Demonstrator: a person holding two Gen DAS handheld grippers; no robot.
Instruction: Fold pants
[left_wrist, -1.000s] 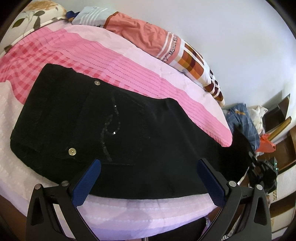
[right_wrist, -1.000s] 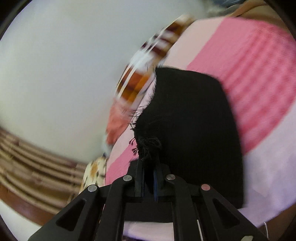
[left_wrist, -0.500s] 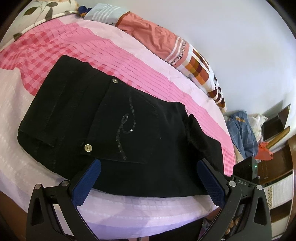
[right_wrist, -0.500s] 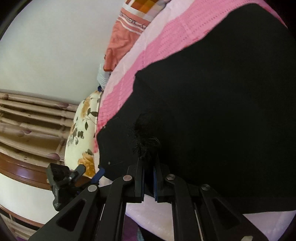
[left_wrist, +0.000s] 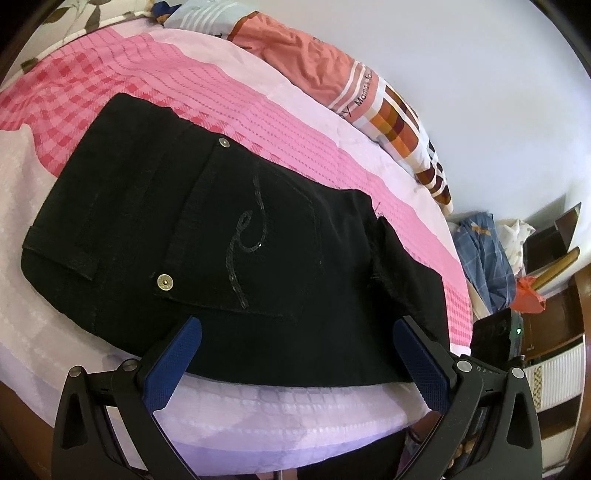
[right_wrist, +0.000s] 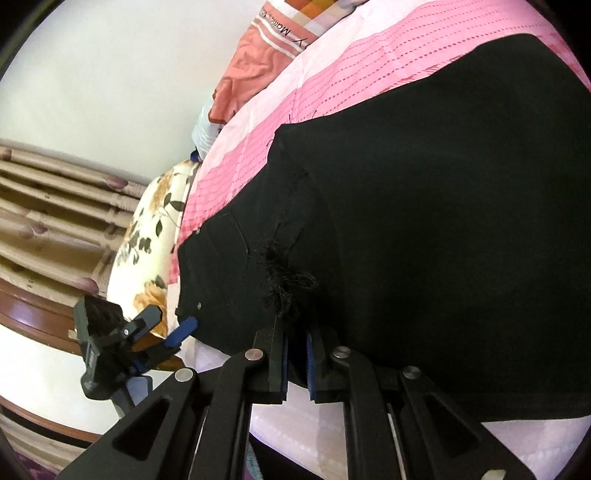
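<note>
**Black pants folded on the bed, frayed hem in my right jaws**

The black denim pants (left_wrist: 229, 251) lie flat on the pink-and-white checked bedspread (left_wrist: 207, 92), waistband to the left in the left wrist view, with a sequined curl stitched on the back pocket and two metal rivets at the pocket corners. A leg section is doubled over the seat; its raw edge (left_wrist: 388, 266) shows as a ridge to the right of the pocket.

My left gripper (left_wrist: 295, 358) hovers over the near edge of the pants with its blue-padded jaws spread wide and nothing between them.

My right gripper (right_wrist: 295, 354) has its jaws drawn narrow, pinching the frayed black hem (right_wrist: 288, 288) of the leg; loose threads tuft out just ahead of the pads. In the right wrist view the folded cloth fills the frame to the right, and the left gripper appears small at the lower left, beside a floral pillow (right_wrist: 155, 229).

A coral and checked quilt (left_wrist: 332, 77) is bunched along the far side of the bed against the pale wall (left_wrist: 480, 92). Crumpled clothes (left_wrist: 484, 254) lie beyond the bed's right end.
</note>
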